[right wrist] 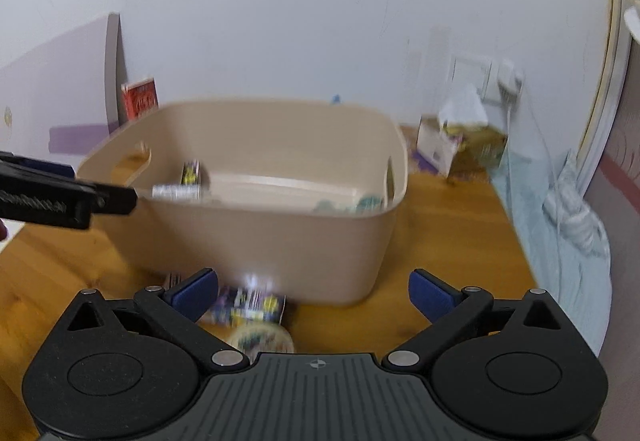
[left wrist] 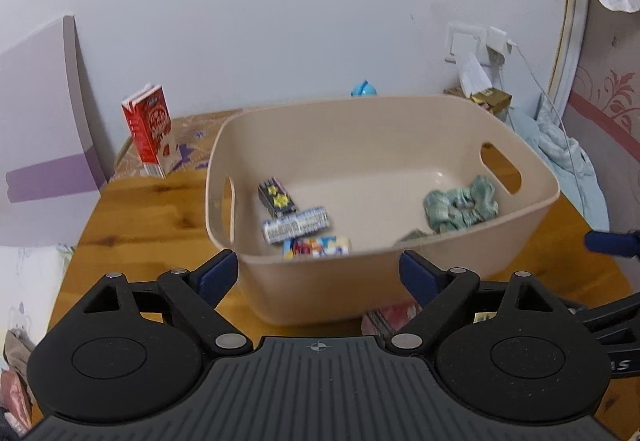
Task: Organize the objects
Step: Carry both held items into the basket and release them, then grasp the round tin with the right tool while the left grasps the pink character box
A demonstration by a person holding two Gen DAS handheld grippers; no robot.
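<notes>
A beige plastic bin [left wrist: 360,169] stands near the middle of the wooden table [left wrist: 132,209], its long axis running left to right, with a handle slot in each short wall. In the left wrist view its floor shows a dark packet with yellow stars [left wrist: 277,197], a silver-blue roll [left wrist: 297,225] lying roughly left to right, and a colourful flat pack [left wrist: 316,247] toward the left wall, with a green scrunchie [left wrist: 460,207] toward the right wall. The left gripper [left wrist: 318,273] hovers at the near rim, fingers spread wide and empty. Only the right wrist view shows a blurred printed cup [right wrist: 256,317] on its side on the table by the bin's near wall, mouth toward the camera; the right gripper [right wrist: 312,295] hangs above it, likewise wide and empty. A red carton [left wrist: 150,131] stands upright at the table's far left edge.
</notes>
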